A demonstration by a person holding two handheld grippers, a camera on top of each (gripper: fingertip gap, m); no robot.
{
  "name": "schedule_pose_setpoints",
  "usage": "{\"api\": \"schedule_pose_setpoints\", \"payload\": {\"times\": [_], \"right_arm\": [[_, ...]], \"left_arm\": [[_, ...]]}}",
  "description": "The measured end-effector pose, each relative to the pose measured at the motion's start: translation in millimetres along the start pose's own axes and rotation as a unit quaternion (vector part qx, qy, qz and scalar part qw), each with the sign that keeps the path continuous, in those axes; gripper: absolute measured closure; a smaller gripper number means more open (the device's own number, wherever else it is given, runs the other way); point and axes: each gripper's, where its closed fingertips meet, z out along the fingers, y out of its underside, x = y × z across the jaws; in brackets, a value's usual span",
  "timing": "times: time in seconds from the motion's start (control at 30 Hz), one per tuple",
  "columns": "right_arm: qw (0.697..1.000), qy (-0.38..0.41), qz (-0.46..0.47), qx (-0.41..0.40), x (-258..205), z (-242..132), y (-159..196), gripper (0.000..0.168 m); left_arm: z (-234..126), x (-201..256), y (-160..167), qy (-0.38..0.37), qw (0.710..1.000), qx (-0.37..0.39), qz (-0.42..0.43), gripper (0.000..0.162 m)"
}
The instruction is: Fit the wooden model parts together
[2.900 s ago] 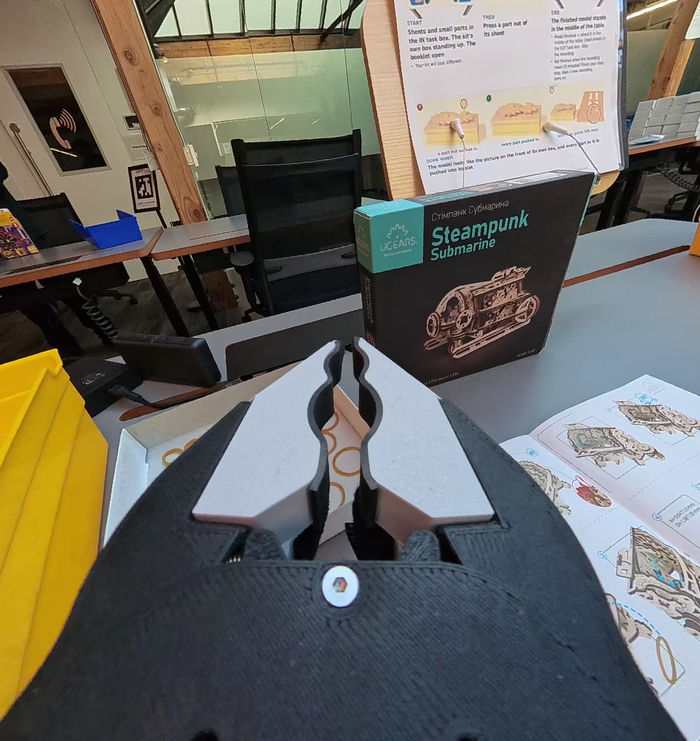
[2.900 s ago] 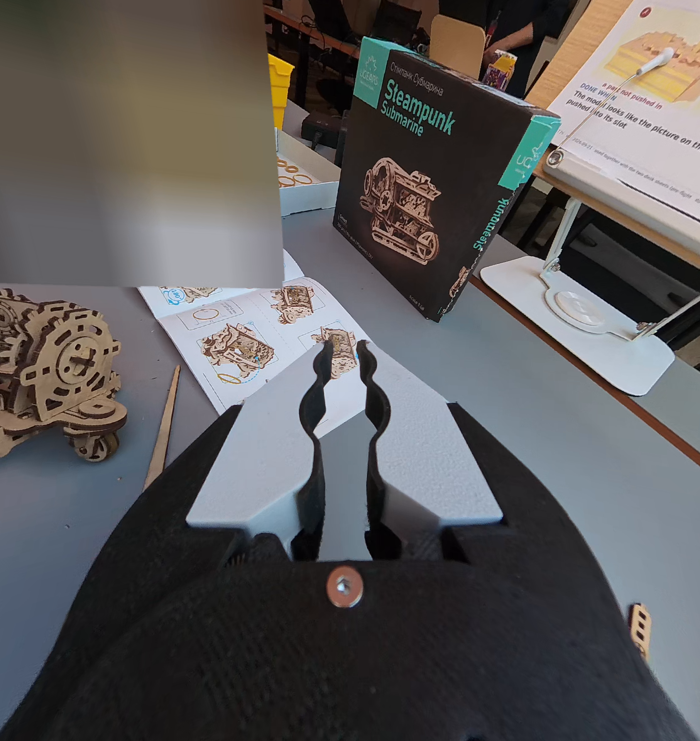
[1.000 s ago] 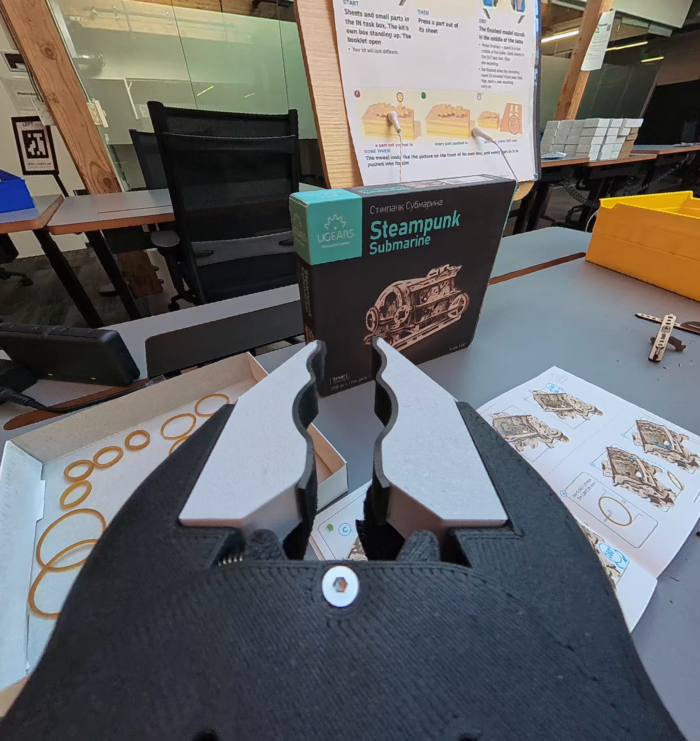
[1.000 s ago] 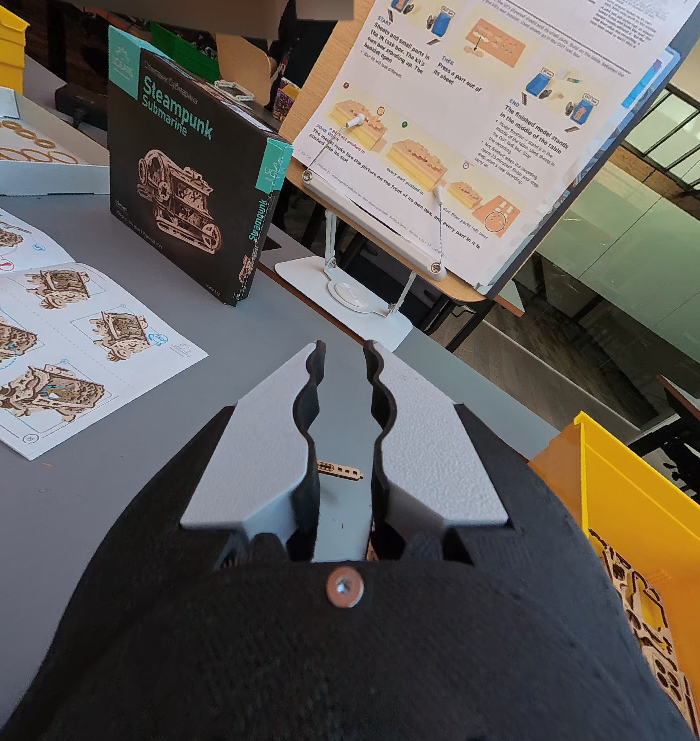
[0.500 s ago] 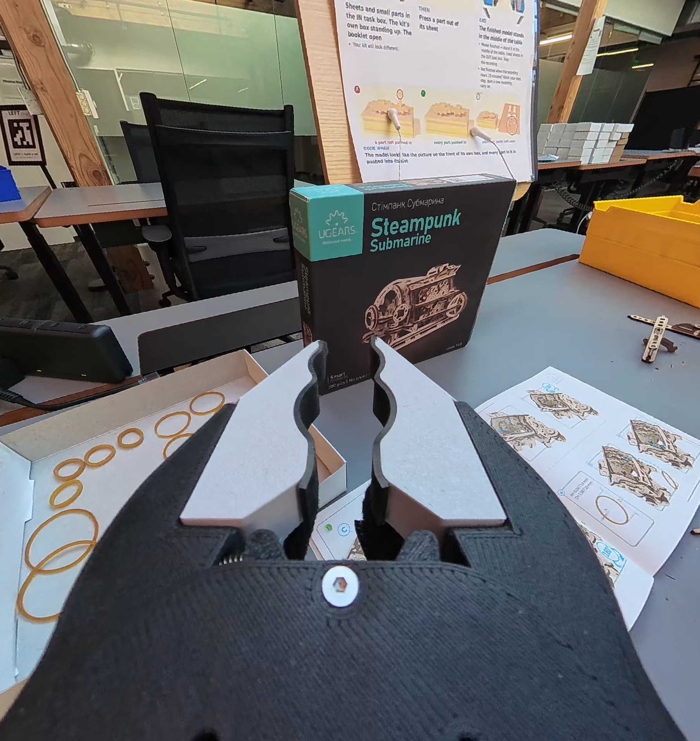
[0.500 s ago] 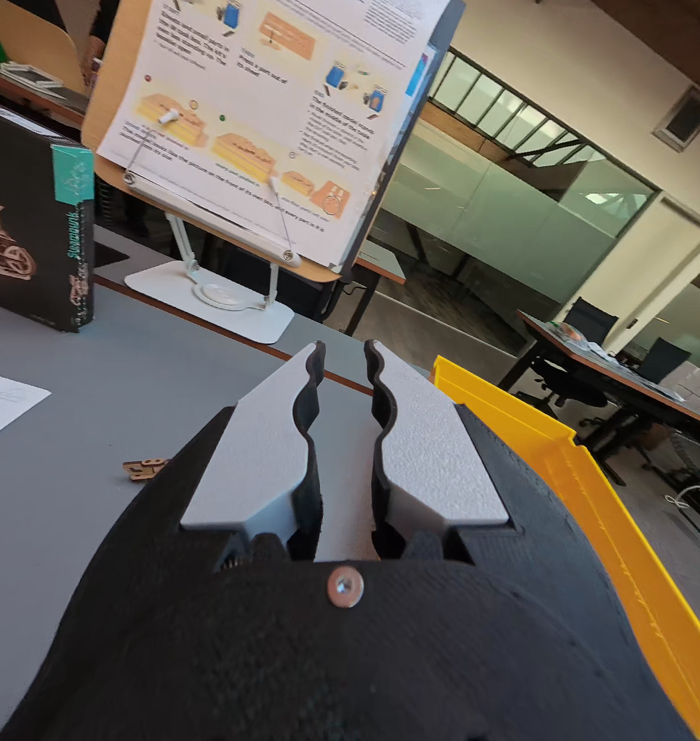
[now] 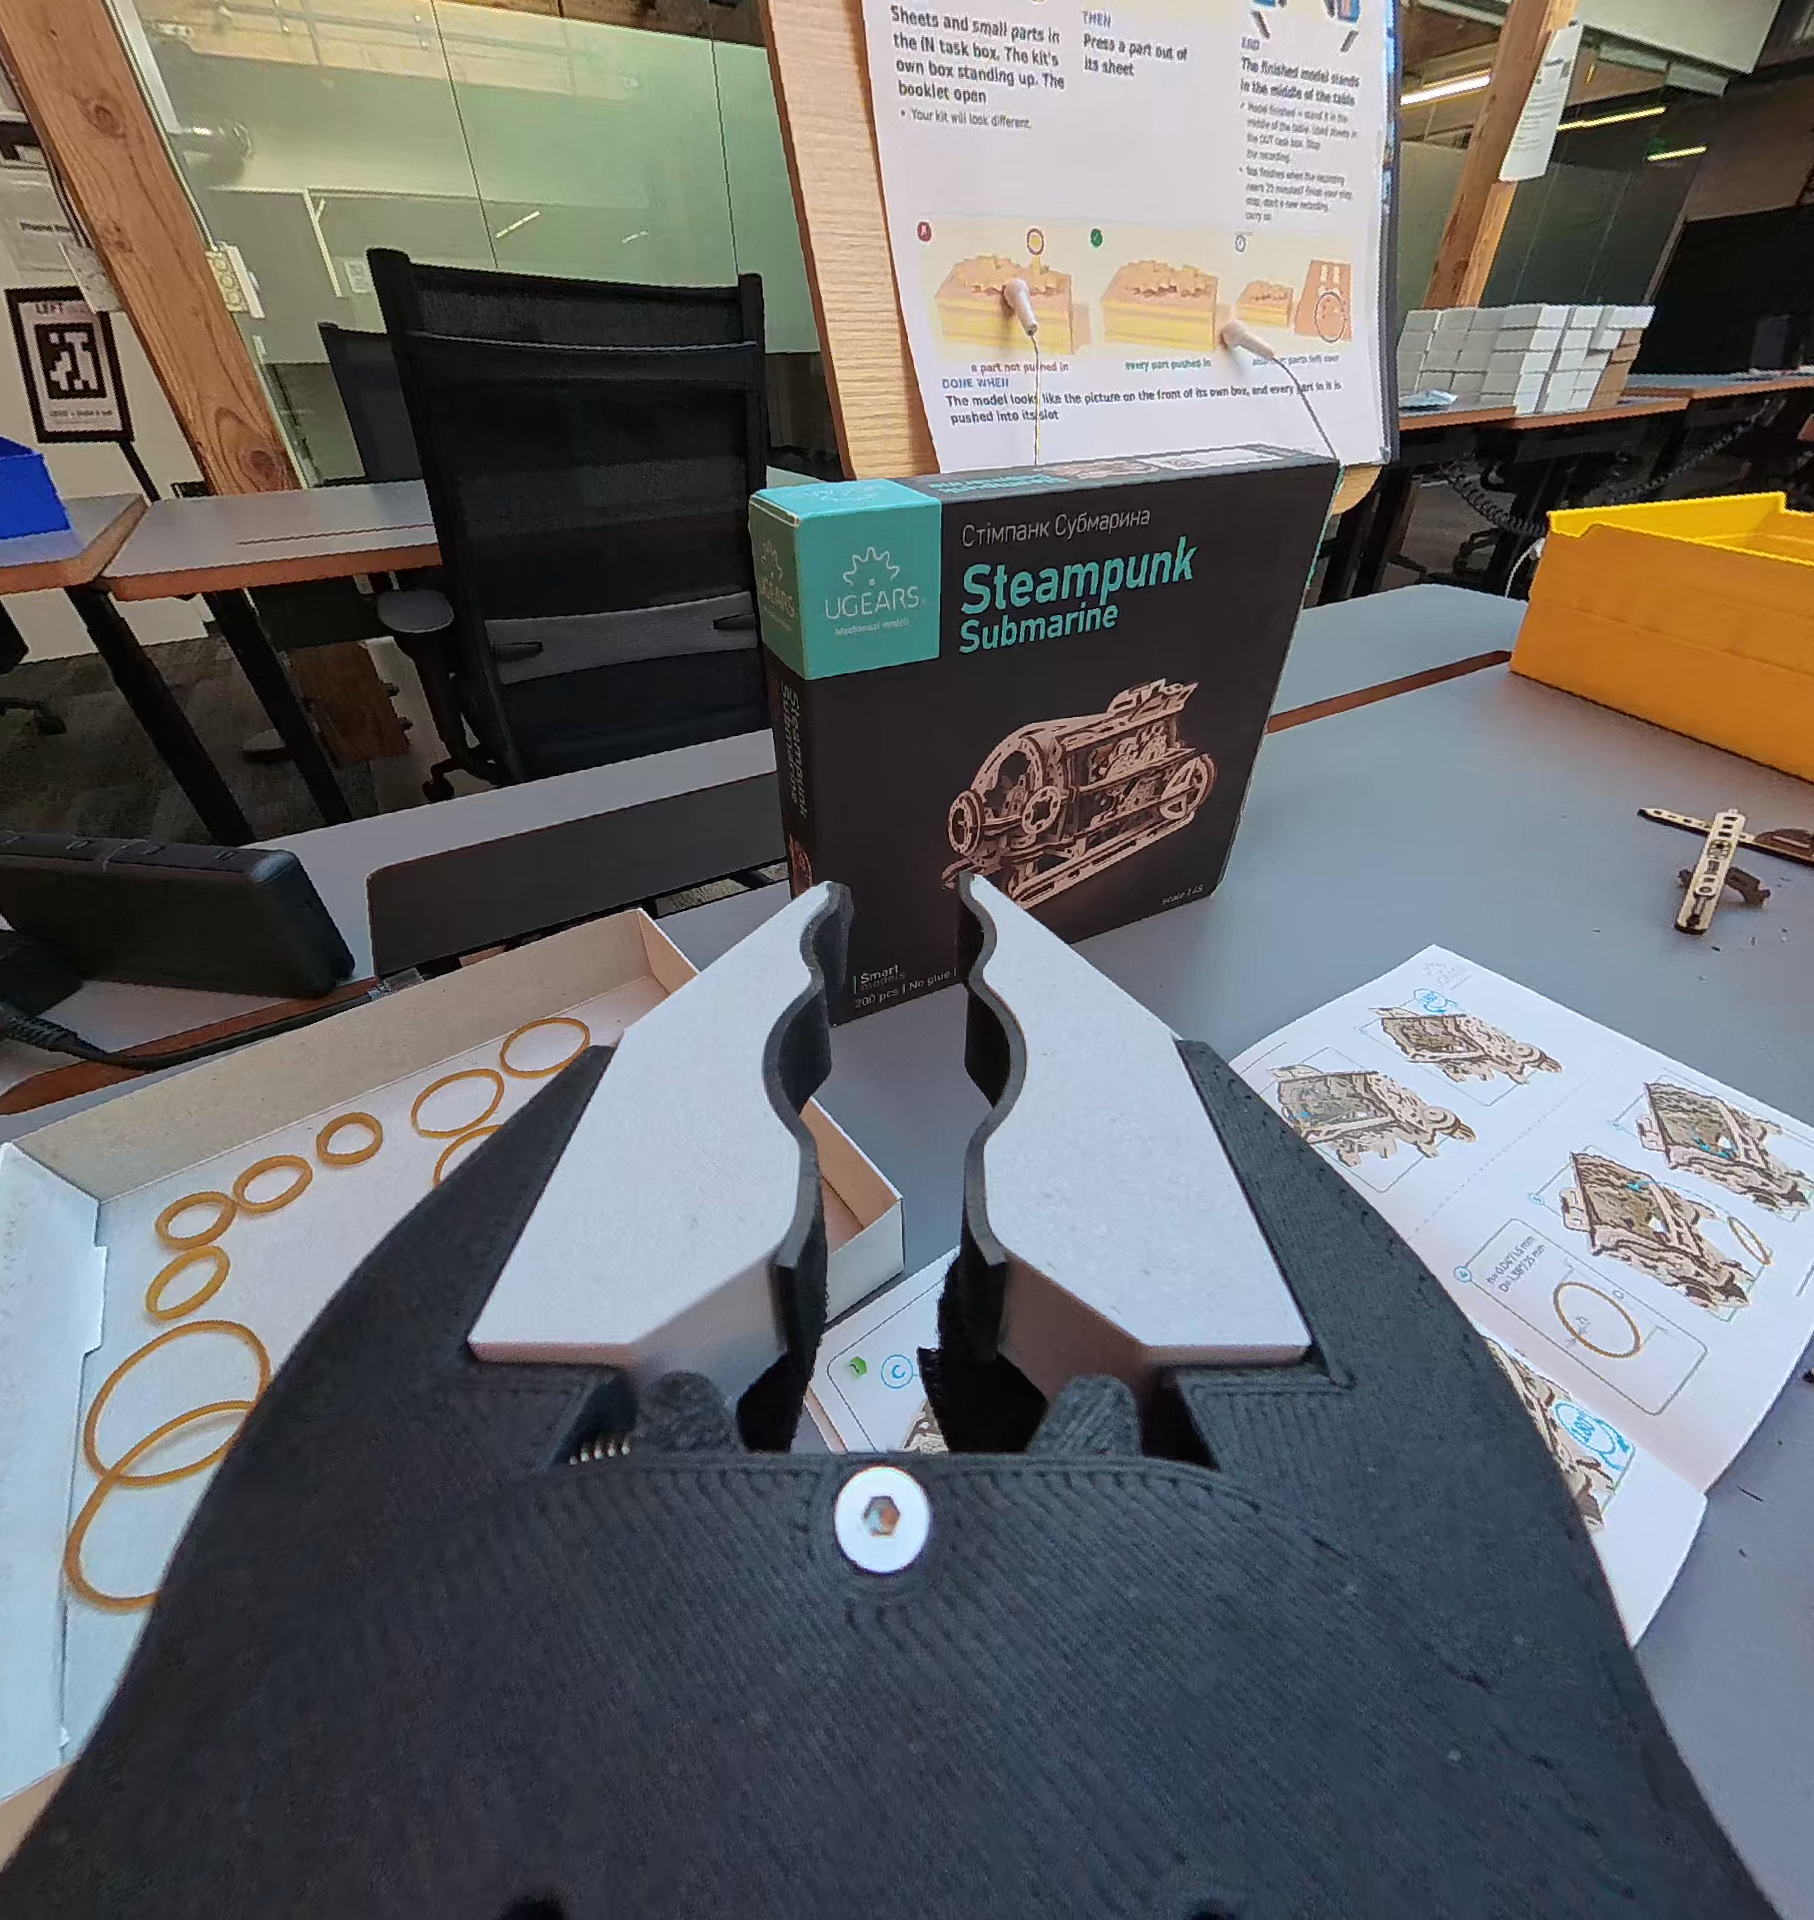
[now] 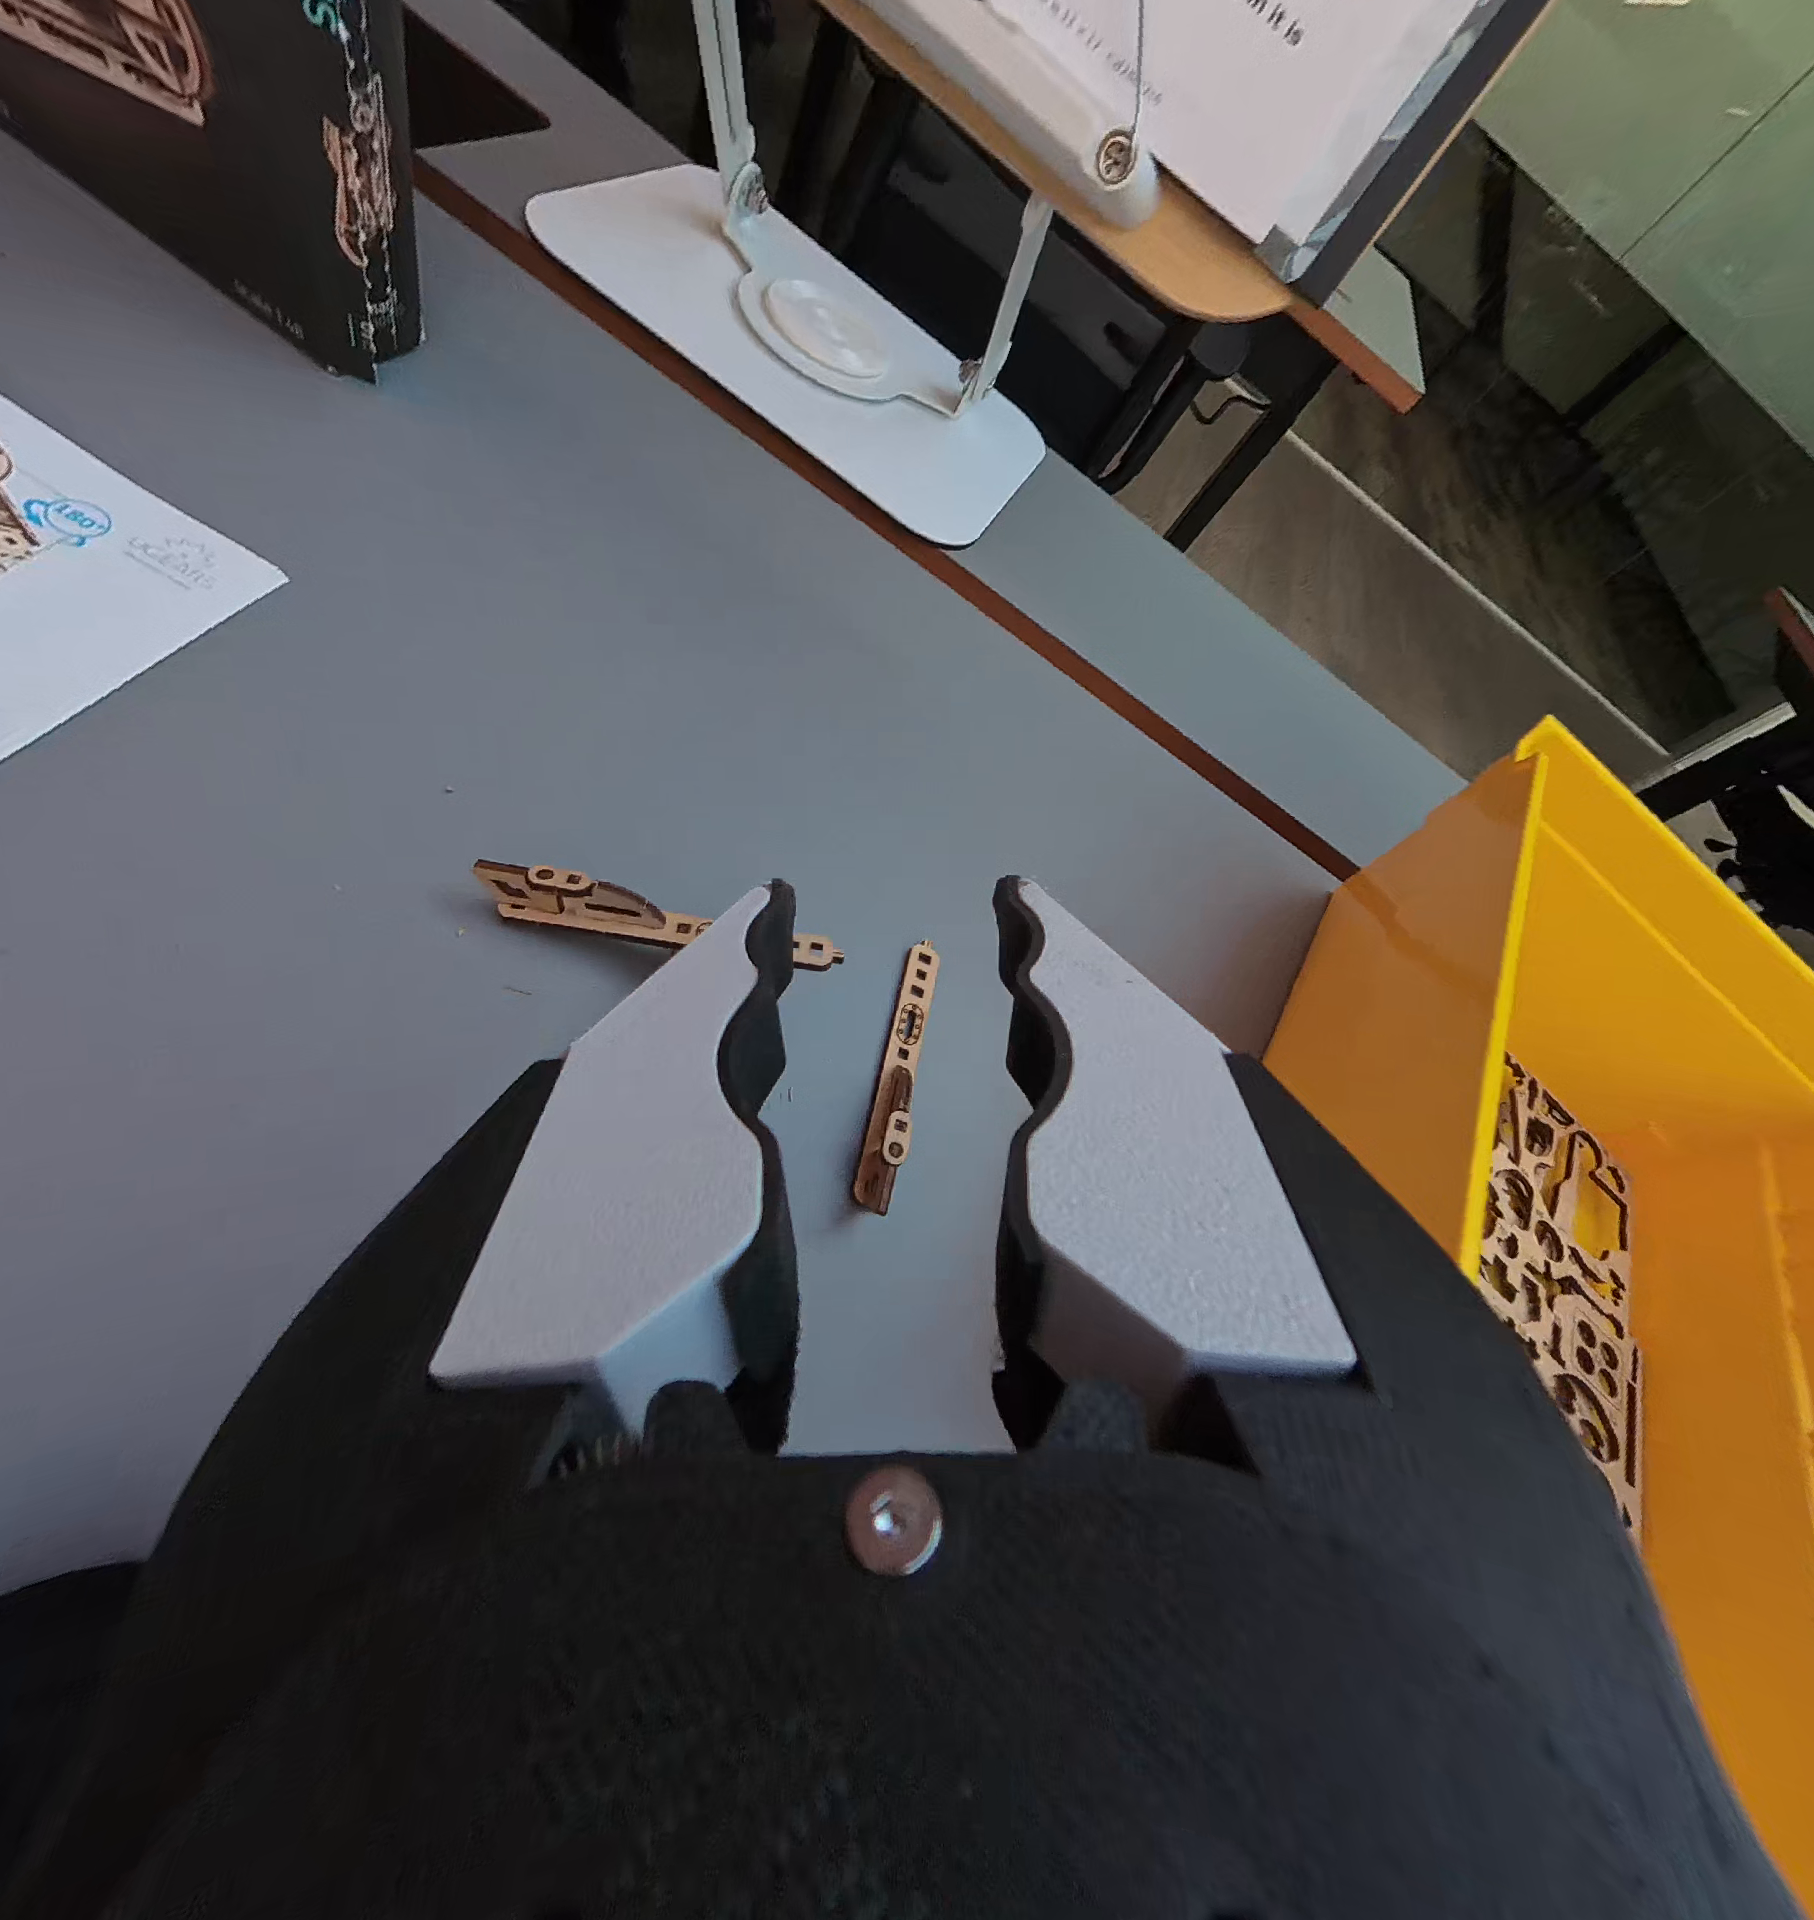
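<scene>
In the right wrist view my right gripper (image 8: 887,899) is open and empty, tilted down over the grey table. A thin slotted wooden strip (image 8: 898,1075) lies on the table between its fingers. A second, wider wooden part (image 8: 591,906) lies to the left, partly behind the left finger. Both parts also show far right in the left wrist view (image 7: 1713,862). My left gripper (image 7: 903,899) is open by a narrow gap and empty, held above the open instruction booklet (image 7: 1526,1174).
The black kit box (image 7: 1038,707) stands upright behind the booklet. A white tray of rubber bands (image 7: 72,1299) is at the left. A yellow bin (image 8: 1609,1091) with wooden sheets sits at the right. A white stand base (image 8: 778,343) holds an instruction board.
My right gripper swung right, then tipped down over the loose wooden parts, and its jaws opened wider. My left gripper opened slightly and drifted right, then held still.
</scene>
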Motion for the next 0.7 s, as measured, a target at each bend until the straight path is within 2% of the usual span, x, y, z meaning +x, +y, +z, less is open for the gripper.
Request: {"api": "schedule_pose_setpoints", "payload": {"times": [0.7], "right_arm": [[0.999,-0.038,0.006,-0.017,-17,10,10,0.134]], "left_arm": [[0,-2,2,-0.001,1.0,-0.003,-0.002,0.145]]}}
